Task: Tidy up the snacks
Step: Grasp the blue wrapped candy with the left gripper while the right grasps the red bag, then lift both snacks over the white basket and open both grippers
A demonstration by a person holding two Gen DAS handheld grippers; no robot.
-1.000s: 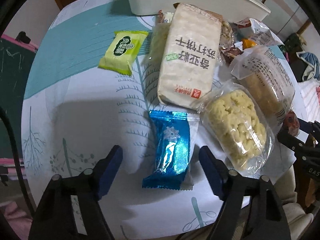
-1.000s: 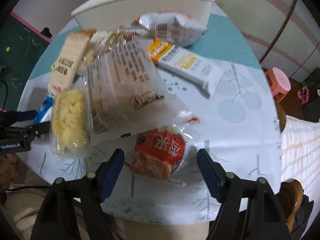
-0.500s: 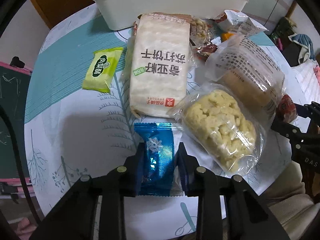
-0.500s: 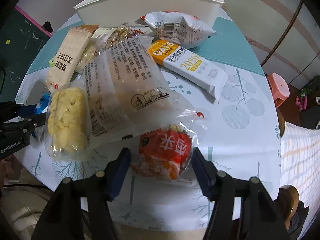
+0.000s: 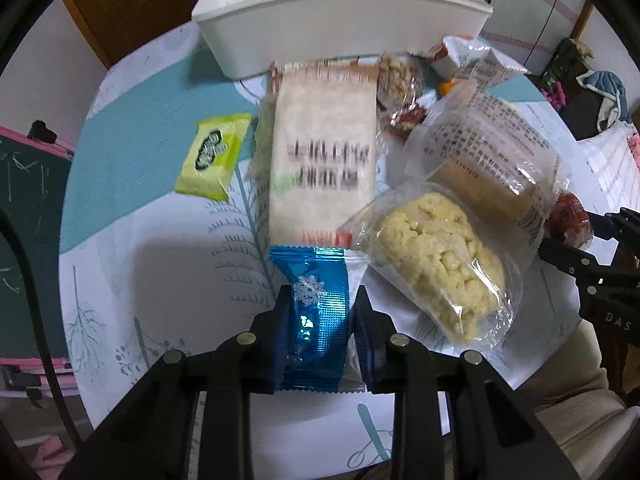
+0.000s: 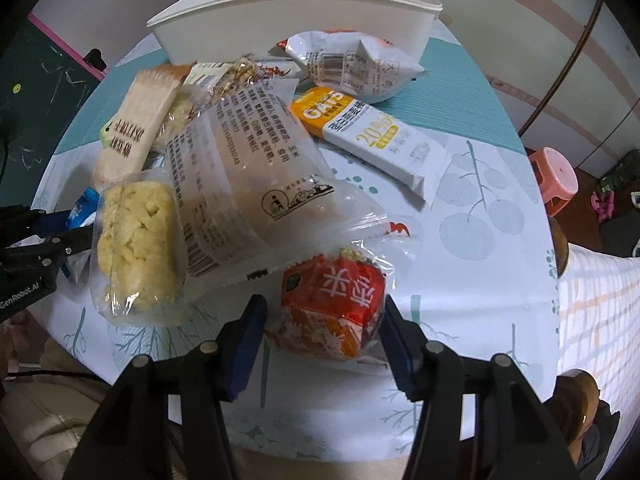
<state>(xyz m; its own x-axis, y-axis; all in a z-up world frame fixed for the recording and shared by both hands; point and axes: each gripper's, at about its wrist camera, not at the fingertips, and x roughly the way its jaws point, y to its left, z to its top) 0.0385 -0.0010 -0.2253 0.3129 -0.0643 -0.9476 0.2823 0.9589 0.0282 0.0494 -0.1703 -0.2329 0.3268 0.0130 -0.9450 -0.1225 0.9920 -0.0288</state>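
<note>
Round table (image 5: pixel 132 208) holds many snacks – left gripper (image 5: pixel 319 312) pinches the blue packet (image 5: pixel 318 308) to lift it, right gripper (image 6: pixel 322 322) sits spread around the red packet (image 6: pixel 330 304), ready to squeeze

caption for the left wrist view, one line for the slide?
Left claw shut on blue foil snack, white bin beyond the snack pile on the table.

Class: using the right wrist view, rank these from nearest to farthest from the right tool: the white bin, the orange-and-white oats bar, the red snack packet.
1. Red snack packet, between the fingers of the right tool.
2. Orange-and-white oats bar, farther out, slightly right of centre.
3. White bin, at the table's far edge.
</note>
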